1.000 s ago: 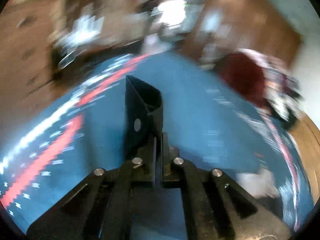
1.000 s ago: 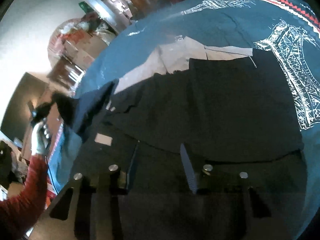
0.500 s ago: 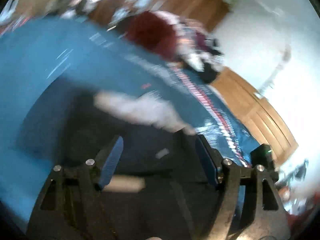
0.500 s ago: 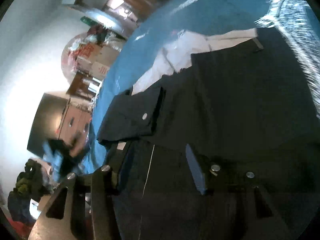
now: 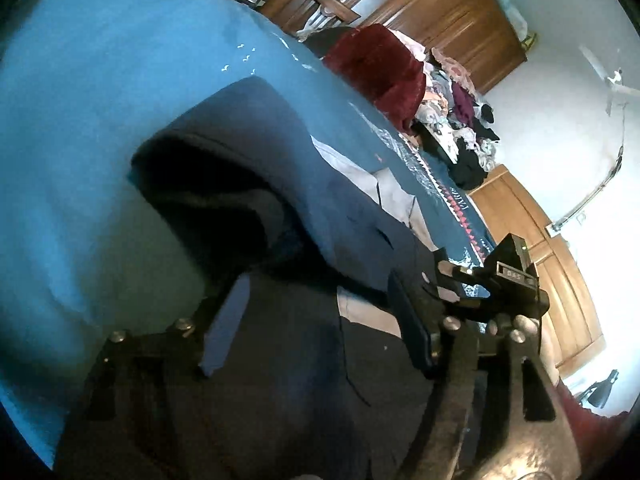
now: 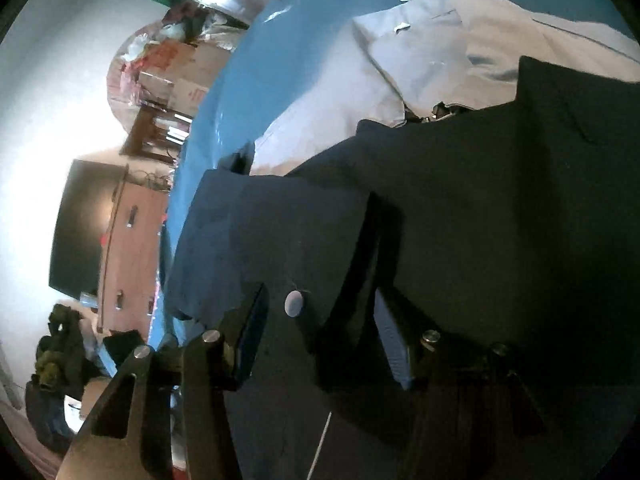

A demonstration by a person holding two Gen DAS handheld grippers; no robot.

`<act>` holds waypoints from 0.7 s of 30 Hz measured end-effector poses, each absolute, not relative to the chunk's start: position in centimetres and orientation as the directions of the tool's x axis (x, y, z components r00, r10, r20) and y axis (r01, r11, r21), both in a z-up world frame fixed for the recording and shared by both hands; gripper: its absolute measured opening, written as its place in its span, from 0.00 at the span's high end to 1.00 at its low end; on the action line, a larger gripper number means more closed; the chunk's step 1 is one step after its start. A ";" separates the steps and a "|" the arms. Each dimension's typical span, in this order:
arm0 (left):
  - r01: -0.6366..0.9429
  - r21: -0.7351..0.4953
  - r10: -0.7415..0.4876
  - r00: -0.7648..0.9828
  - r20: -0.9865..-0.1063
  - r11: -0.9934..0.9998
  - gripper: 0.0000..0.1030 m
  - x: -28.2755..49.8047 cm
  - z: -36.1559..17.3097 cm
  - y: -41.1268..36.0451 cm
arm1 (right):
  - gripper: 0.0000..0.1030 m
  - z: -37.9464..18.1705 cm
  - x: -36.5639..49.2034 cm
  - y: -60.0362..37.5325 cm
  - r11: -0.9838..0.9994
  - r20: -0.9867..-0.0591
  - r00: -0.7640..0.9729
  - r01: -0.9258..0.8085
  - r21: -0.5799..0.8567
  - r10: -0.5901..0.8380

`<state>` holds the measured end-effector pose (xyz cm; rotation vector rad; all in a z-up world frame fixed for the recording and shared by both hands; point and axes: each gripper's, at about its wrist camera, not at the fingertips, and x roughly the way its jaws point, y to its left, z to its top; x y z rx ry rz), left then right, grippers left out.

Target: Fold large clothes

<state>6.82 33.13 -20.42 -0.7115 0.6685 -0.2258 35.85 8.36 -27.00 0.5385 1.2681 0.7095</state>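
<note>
Mid-fold on the dark shirt: both the left gripper and right gripper hang released; next, grasp the folded sleeve

You have a dark navy garment with a pale round button lying on a bright blue bedspread, which carries white line drawings and a red-and-white triangle border along its far right edge. Beneath the navy cloth lies a light beige-grey garment. A deep red cushion sits at the far side. Both grippers are black with blue finger pads. The wardrobe is brown wood, the walls white.
</note>
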 end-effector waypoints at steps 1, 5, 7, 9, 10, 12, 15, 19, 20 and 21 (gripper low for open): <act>-0.028 -0.671 -0.411 0.771 -0.486 0.741 0.31 7.0 -21.0 33.6 | 0.44 -26.7 35.8 8.4 0.677 -0.660 0.151 -0.181 0.713 0.736; -0.028 -0.672 -0.412 0.771 -0.486 0.740 0.31 7.6 -21.9 35.1 | 0.44 -26.8 35.4 8.9 0.662 -0.650 0.129 -0.189 0.725 0.749; -0.028 -0.669 -0.411 0.770 -0.489 0.743 0.30 7.8 -22.0 35.2 | 0.47 -27.4 35.3 9.4 0.681 -0.672 0.119 -0.194 0.706 0.731; -0.028 -0.667 -0.410 0.768 -0.491 0.745 0.30 7.7 -22.0 35.3 | 0.69 -27.0 35.0 9.3 0.708 -0.692 0.154 -0.209 0.675 0.705; -0.028 -0.666 -0.410 0.768 -0.492 0.746 0.30 7.7 -22.0 35.4 | 0.95 -26.6 34.9 9.0 0.710 -0.689 0.175 -0.213 0.671 0.703; -0.029 -0.661 -0.407 0.768 -0.494 0.750 0.30 7.7 -21.9 35.3 | 0.95 -25.3 34.4 7.7 0.700 -0.664 0.223 -0.224 0.678 0.714; -0.027 -0.643 -0.393 0.772 -0.500 0.765 0.29 7.7 -21.4 34.8 | 0.96 -22.5 33.8 3.8 0.701 -0.626 0.327 -0.213 0.681 0.708; 0.005 -0.637 -0.394 0.789 -0.471 0.771 0.24 7.0 -20.9 34.5 | 0.95 -21.5 33.9 -3.4 0.743 -0.645 0.415 -0.131 0.656 0.642; 0.010 -0.634 -0.393 0.791 -0.468 0.773 0.23 7.0 -20.8 34.5 | 0.95 -21.8 34.0 -5.3 0.754 -0.658 0.425 -0.099 0.649 0.622; 0.012 -0.634 -0.395 0.791 -0.467 0.774 0.23 7.1 -20.9 34.4 | 0.95 -22.0 34.1 -6.3 0.759 -0.664 0.428 -0.086 0.645 0.613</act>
